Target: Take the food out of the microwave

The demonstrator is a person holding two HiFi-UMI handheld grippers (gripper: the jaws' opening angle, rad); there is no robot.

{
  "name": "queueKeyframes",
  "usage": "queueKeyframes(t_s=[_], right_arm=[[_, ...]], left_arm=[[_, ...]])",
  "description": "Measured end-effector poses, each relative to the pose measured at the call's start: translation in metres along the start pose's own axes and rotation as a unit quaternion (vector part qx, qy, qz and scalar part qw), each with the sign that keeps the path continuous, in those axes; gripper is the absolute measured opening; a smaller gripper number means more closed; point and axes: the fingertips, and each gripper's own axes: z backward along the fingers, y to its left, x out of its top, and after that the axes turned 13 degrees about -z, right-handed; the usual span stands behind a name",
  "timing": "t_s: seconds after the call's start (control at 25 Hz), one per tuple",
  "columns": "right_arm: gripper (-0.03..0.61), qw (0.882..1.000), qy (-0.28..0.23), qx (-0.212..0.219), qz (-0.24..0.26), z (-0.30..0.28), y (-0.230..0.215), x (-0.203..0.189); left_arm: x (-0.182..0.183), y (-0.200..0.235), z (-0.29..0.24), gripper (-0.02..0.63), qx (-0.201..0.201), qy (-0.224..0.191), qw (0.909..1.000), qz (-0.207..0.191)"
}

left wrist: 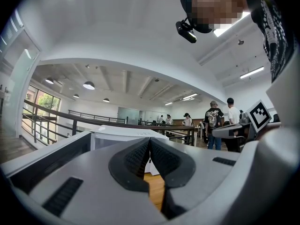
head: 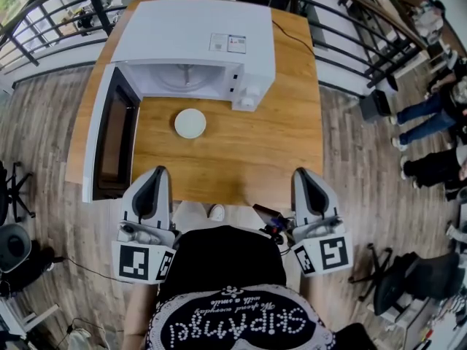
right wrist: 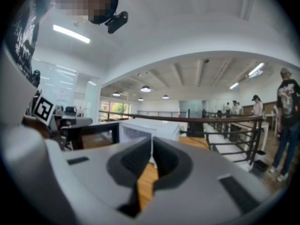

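At the near edge of the wooden table (head: 241, 159), 2 hand-held grippers point toward the far edge. The left gripper (head: 157, 172) has its jaws pressed together with nothing between them, and the right gripper (head: 301, 173) is likewise closed and empty. A white microwave (head: 197, 31) sits at the far edge, its door (head: 109, 137) swung wide open along the table's left edge, and its cavity shows only a bare glass turntable (head: 182, 75). A small round white dish (head: 190, 122) rests on the table just in front of the cavity, well apart from both grippers and nearer the left one. Whether it holds food cannot be made out. The removal looks done. Probably only closing the door remains, with the left gripper pushing the door's free end, which lies near it.
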Motion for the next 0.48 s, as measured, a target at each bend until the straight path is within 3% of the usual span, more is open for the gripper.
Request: queueKeyframes(t_s=[0.48], right_arm=[[0.034, 1.000, 0.001, -0.010, -0.002, 0.0048, -0.0048, -0.0046]], left_arm=[[0.0020, -0.0035, -0.0021, 0.032, -0.010, -0.001, 0.9999, -0.007]])
